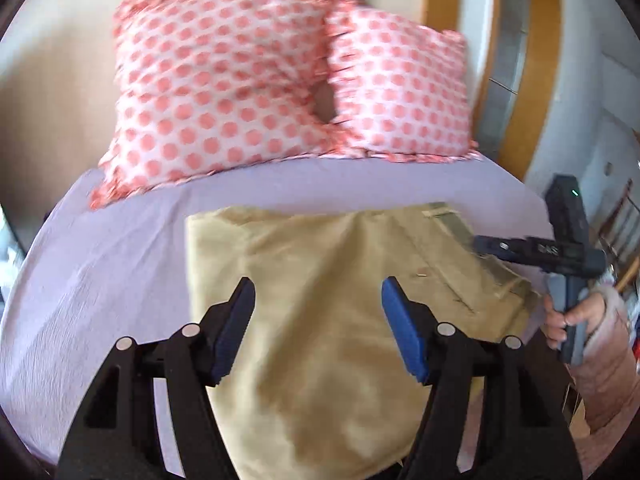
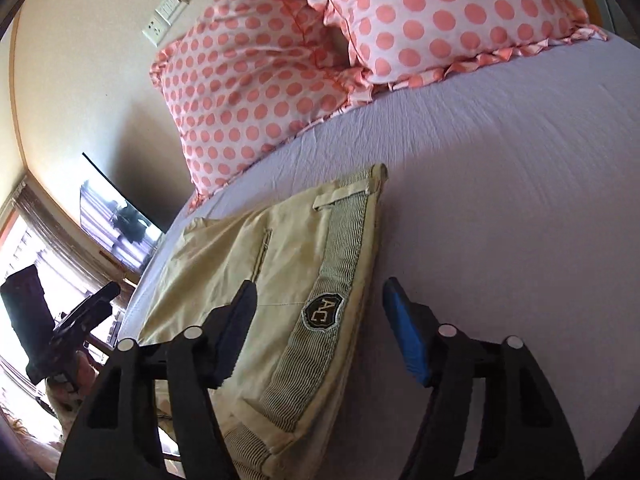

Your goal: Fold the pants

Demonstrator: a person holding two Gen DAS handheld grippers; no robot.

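Observation:
Folded khaki pants (image 1: pixel 328 304) lie on the lilac bed sheet (image 1: pixel 104 264). My left gripper (image 1: pixel 318 292) is open and empty, hovering over the folded leg end. In the right wrist view the pants (image 2: pixel 256 280) show their striped waistband (image 2: pixel 340 256) with a dark AC patch (image 2: pixel 322 307). My right gripper (image 2: pixel 316 292) is open and empty, just above the waistband edge. The right gripper also shows in the left wrist view (image 1: pixel 480 244), at the pants' right side. The left gripper appears at the left edge of the right wrist view (image 2: pixel 106 294).
Two pink polka-dot pillows (image 1: pixel 224 92) (image 1: pixel 404 88) lean at the head of the bed; they also show in the right wrist view (image 2: pixel 256 80). A wooden door frame (image 1: pixel 540 68) stands to the right. A wall socket plate (image 2: pixel 166 16) and a window (image 2: pixel 32 264) are on the left.

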